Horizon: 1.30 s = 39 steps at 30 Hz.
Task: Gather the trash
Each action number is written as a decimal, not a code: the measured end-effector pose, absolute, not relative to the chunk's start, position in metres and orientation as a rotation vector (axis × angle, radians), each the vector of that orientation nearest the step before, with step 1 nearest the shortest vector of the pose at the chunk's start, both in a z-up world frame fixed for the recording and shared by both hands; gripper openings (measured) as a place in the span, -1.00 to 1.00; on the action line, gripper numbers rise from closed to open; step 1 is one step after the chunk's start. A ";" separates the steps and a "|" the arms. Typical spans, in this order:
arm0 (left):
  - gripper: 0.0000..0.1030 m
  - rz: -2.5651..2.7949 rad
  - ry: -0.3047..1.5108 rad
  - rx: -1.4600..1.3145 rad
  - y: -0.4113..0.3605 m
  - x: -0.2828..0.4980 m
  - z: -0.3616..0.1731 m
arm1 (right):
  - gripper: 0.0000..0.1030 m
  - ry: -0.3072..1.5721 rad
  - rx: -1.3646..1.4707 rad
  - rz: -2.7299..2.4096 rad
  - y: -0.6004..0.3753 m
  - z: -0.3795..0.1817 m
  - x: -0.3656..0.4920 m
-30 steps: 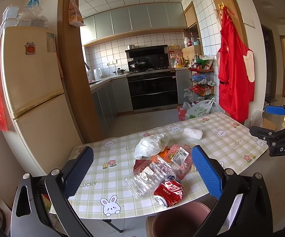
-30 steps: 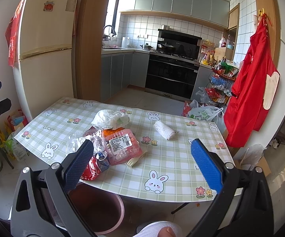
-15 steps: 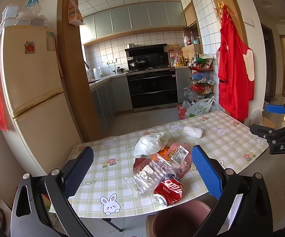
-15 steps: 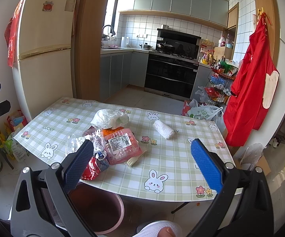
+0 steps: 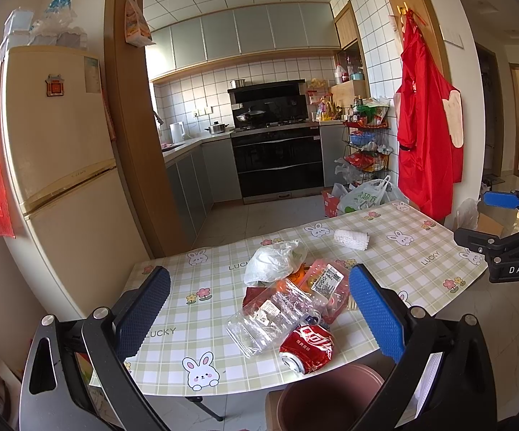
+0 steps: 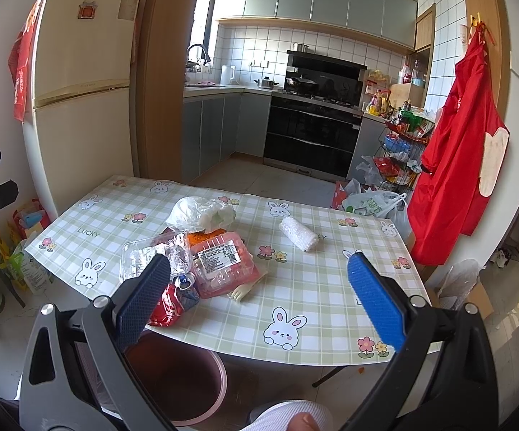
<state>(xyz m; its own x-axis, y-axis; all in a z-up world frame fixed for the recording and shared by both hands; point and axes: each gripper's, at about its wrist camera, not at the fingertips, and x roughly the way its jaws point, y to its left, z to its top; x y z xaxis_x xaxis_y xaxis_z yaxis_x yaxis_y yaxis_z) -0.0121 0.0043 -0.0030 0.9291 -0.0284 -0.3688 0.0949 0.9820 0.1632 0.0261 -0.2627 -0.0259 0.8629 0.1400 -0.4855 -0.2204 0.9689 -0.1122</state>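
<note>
A trash pile lies on the checked table [image 5: 173, 309]: a crushed clear plastic bottle [image 5: 272, 316], a crushed red cola can [image 5: 307, 346], a pink labelled plastic tray [image 6: 219, 262], a white plastic bag [image 5: 273, 262] and a white foam roll [image 5: 351, 239]. A brown trash bin [image 5: 327, 395] stands below the table's near edge, also in the right wrist view [image 6: 180, 377]. My left gripper [image 5: 259, 314] is open and empty, held before the pile. My right gripper [image 6: 259, 296] is open and empty, above the table's near edge.
A cream fridge [image 5: 54, 179] stands at the left. A red apron [image 5: 428, 136] hangs on the right wall. A wire rack [image 5: 367, 151] and shopping bags [image 5: 363, 197] stand behind the table. The kitchen counter and oven [image 5: 277, 165] are beyond.
Both grippers have shifted only slightly; the view in each has crept a little. Both stay open and empty. The trash has not moved.
</note>
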 end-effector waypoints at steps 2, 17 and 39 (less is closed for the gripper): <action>0.90 -0.062 0.374 0.182 0.004 -0.013 -0.004 | 0.89 0.497 -0.167 0.190 -0.262 -0.028 0.025; 0.90 -0.075 0.379 0.154 0.006 -0.014 -0.005 | 0.89 0.500 -0.165 0.190 -0.262 -0.031 0.025; 0.90 -0.080 0.617 -0.014 0.038 0.027 -0.152 | 0.89 0.751 0.033 0.324 -0.236 -0.187 0.072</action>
